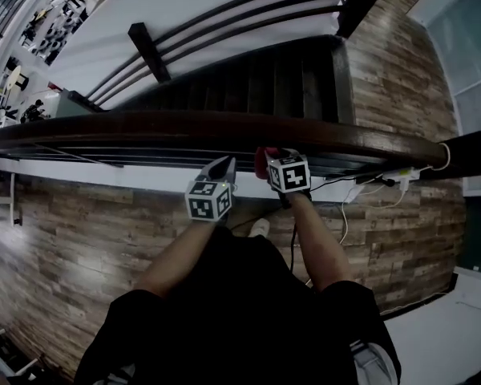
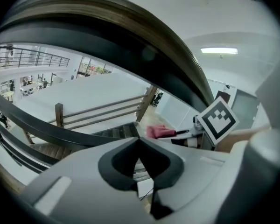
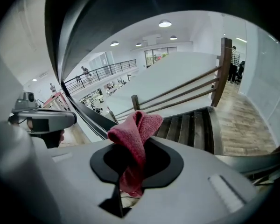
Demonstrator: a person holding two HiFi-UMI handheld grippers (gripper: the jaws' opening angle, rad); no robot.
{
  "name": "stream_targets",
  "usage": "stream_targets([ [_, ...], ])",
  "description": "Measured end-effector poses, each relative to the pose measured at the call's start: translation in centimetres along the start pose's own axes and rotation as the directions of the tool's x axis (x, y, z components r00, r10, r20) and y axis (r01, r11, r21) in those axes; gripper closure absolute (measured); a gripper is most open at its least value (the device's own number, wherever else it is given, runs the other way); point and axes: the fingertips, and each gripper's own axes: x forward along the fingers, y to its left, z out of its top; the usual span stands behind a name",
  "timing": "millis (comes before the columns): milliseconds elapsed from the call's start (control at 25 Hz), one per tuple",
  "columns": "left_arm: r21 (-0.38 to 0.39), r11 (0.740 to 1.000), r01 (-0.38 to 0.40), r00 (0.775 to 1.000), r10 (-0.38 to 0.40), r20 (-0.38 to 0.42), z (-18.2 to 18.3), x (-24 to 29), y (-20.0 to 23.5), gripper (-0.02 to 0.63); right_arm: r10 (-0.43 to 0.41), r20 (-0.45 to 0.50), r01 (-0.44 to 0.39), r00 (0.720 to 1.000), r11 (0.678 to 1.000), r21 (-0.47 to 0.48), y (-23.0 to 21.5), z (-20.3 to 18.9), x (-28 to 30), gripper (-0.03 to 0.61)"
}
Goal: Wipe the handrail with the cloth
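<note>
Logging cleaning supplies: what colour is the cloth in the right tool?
The cloth is pinkish red, clearest in the right gripper view.

Upper landing of a large, open public building, an office or commercial hall

A dark wooden handrail (image 1: 224,127) ran along the edge of a wood-plank floor (image 1: 80,239), and beside it a staircase (image 1: 264,74) with dark treads dropped to a lower level between wooden rails and posts. Beyond the stairs the space opened into a bright atrium: a gallery fenced by a metal railing (image 3: 102,71), white walls, round ceiling lights (image 3: 164,24), and people (image 1: 56,14) among furniture far below. A frosted glass wall (image 1: 465,46) lined the landing, and a person (image 3: 234,64) stood near the far stair post.
</note>
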Motion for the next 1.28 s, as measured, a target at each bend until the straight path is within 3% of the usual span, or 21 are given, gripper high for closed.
stream_targets([
  [400,0.069,0.994,0.080,0.994,-0.075,-0.073,-1.0,1.9,-1.7,0.615,-0.036,0.000,0.036,0.999,0.999,0.038,-1.2,-0.8,-0.9,0.518],
  [600,0.029,1.000,0.008,0.999,-0.007,-0.045,-1.2,2.9,-2.3,0.615,0.022,0.013,-0.022,1.000,1.000,0.008,-2.7,-1.1,-1.8,0.519],
  [840,-0.003,0.997,-0.078,0.997,0.078,0.004,-1.2,4.6,-4.7,0.615,0.085,-0.010,-0.085,0.996,0.990,-0.114,-4.5,-2.0,-2.3,0.518],
  [1040,-0.012,0.994,-0.109,0.994,0.109,0.027,-1.0,5.7,-6.9,0.615,0.129,-0.025,-0.131,0.991,0.983,-0.132,-5.7,-2.5,-3.2,0.519],
  [1280,-0.016,0.994,-0.110,0.994,0.110,0.023,-1.6,7.2,-9.5,0.615,0.108,-0.013,-0.109,0.994,0.984,-0.142,-8.9,-3.2,-4.5,0.518],
])
